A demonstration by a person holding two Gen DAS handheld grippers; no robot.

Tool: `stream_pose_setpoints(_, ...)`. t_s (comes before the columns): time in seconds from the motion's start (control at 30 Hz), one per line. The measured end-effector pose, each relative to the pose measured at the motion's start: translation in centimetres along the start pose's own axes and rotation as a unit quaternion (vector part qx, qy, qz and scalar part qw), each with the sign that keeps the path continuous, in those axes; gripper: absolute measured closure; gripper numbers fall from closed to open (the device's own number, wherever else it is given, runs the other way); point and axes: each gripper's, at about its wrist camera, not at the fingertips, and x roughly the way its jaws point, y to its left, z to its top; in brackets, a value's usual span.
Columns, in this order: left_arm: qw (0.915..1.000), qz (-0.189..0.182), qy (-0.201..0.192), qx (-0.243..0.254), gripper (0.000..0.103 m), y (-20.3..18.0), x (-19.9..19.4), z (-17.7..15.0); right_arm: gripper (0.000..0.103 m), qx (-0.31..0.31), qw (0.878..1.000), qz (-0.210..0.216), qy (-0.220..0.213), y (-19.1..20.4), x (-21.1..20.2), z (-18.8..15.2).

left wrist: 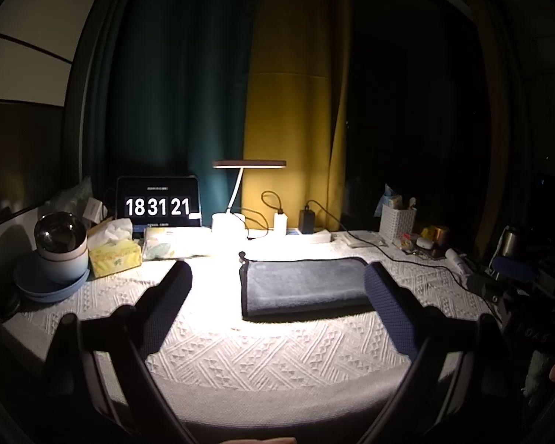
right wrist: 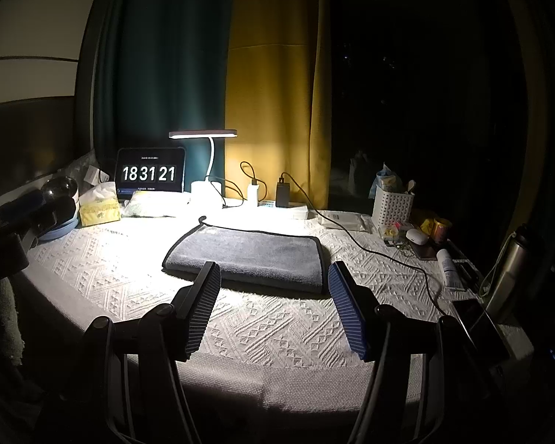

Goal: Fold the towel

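**Towel lies folded on the table, both grippers open and empty**

A grey-blue towel with dark edging lies flat on a white textured tablecloth, in the pool of light from a desk lamp just behind it. It forms a neat, compact rectangle. Its near edge looks thick and rounded, as a fold would, and a layered edge shows on its left side in the left wrist view, so at least one fold appears to be done. Whether another fold is wanted cannot be told; the towel looks tidy, and the task seems at or near its end.

The right gripper hovers above the table at the towel's near edge. Its jaws stand wide apart and hold nothing; whether the fingertips touch the cloth cannot be told. The left gripper hangs over the table's left side, also spread wide and empty, its right finger in front of the towel's right end.

Further out, a tablet behind the towel shows a clock reading 18 31 21. A yellow tissue box sits at the far left. Chargers and cables trail to the right, toward a white basket and small clutter. Green and yellow curtains hang behind.
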Motion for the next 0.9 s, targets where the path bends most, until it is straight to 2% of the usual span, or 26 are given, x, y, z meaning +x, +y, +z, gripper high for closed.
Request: stream_pose_setpoints(0.9,1.0,0.003,-0.005,0.003,0.008,-0.09,-0.14,-0.01,0.039,0.001,1.0,-0.001,0.002,0.04,0.2,-0.17)
